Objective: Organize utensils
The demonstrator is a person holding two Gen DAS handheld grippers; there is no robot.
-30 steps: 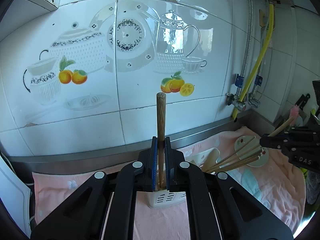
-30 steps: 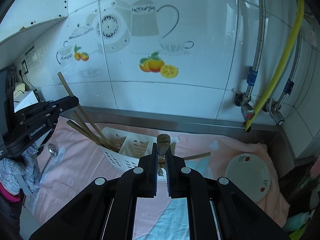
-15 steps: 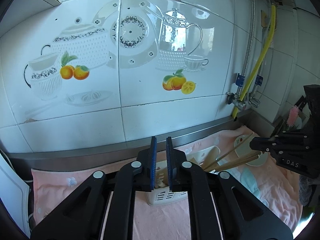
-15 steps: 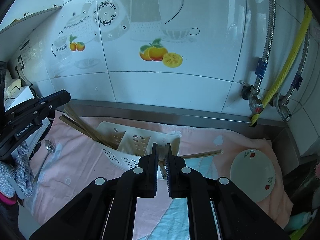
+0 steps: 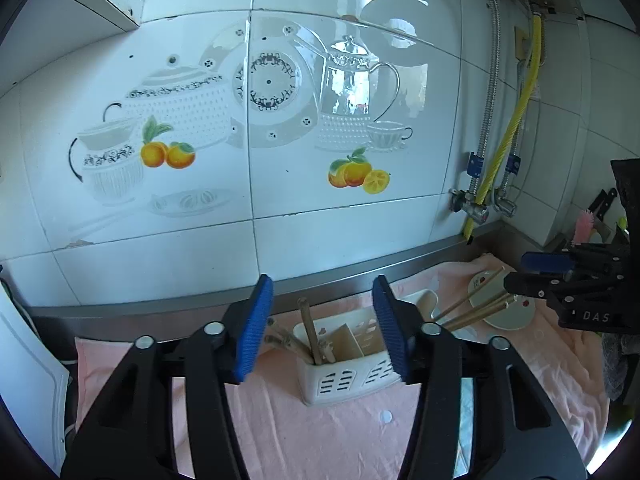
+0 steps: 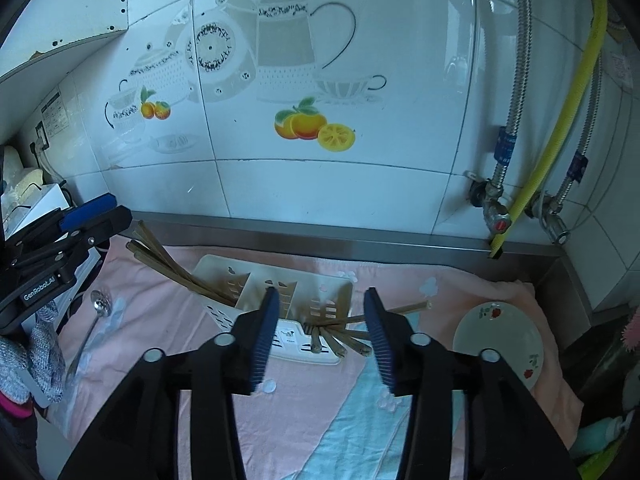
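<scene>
At 9 o'clock in the right wrist view, a metal spoon (image 6: 90, 330) lies loose on the pink towel (image 6: 304, 412), handle running roughly 12-to-6, well apart from the white caddy (image 6: 280, 300). Left gripper (image 6: 86, 222) hangs almost over it, so left looks nearer. Right gripper (image 6: 320, 336) sits over the caddy's near end. Both jaws open, holding nothing. Wooden chopsticks (image 6: 160, 258) lean out of the caddy's 10 o'clock end; another bundle (image 6: 340, 338) pokes from the near compartment toward 3.
</scene>
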